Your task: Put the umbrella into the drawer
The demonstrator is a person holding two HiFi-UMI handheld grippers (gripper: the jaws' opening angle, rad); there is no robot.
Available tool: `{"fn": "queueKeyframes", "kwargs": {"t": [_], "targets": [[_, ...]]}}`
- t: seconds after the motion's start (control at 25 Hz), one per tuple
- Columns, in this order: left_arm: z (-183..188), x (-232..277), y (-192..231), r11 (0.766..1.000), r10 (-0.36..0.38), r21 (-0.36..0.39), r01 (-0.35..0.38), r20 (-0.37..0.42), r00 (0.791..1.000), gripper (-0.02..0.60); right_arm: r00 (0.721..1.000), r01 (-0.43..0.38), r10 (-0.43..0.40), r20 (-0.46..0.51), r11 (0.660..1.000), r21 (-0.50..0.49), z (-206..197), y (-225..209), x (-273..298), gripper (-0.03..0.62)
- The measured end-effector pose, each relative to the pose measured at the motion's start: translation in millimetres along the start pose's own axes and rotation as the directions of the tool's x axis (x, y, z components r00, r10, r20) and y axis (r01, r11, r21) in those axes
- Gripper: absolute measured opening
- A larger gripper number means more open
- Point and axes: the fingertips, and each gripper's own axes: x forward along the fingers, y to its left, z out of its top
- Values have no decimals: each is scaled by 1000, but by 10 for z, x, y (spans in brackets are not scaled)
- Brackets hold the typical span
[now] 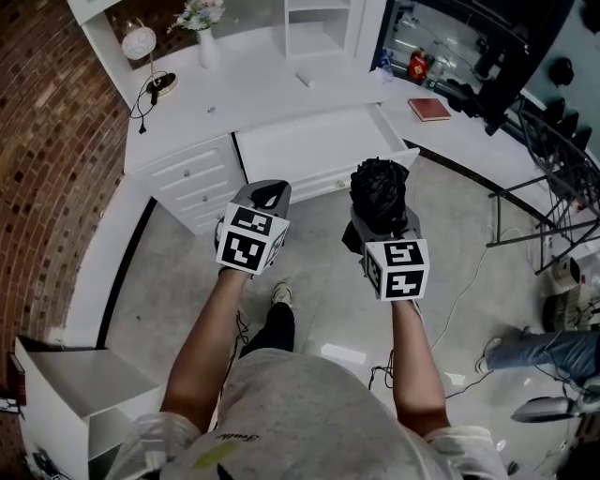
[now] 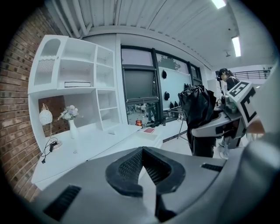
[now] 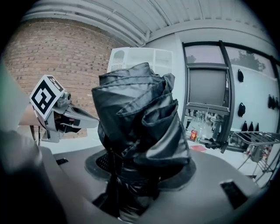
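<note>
A folded black umbrella (image 1: 378, 187) stands upright in my right gripper (image 1: 379, 221), which is shut on its lower part. In the right gripper view the umbrella (image 3: 140, 122) fills the middle, and the jaws of the right gripper (image 3: 140, 173) clamp its base. My left gripper (image 1: 264, 194) hovers beside it to the left, shut with nothing between its jaws (image 2: 144, 170). Just beyond both grippers, the white desk's wide drawer (image 1: 319, 141) is pulled open and looks empty. The left gripper view shows the umbrella (image 2: 197, 118) at the right.
On the white desk (image 1: 253, 89) stand a vase of flowers (image 1: 202, 28), a round lamp (image 1: 140, 43), a black cable (image 1: 159, 86) and a red book (image 1: 429, 109). A small drawer stack (image 1: 192, 183) sits left of the open drawer. A black metal rack (image 1: 553, 159) stands at right.
</note>
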Motion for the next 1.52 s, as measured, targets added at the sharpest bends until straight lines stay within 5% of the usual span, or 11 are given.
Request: {"fn": "queueKeyframes", "kwargs": {"t": [1.08,1.52], "targets": [[95,1371,1609,997,-44,-72,39,-72,996,-3,988,-58,50,-148,997,-48,605,-189,2004,252],[-92,1701,1746,990,-103,-110,91,-112,988,-3,961,-122,55,-272,964,-238,609,-181,2317,252]]}}
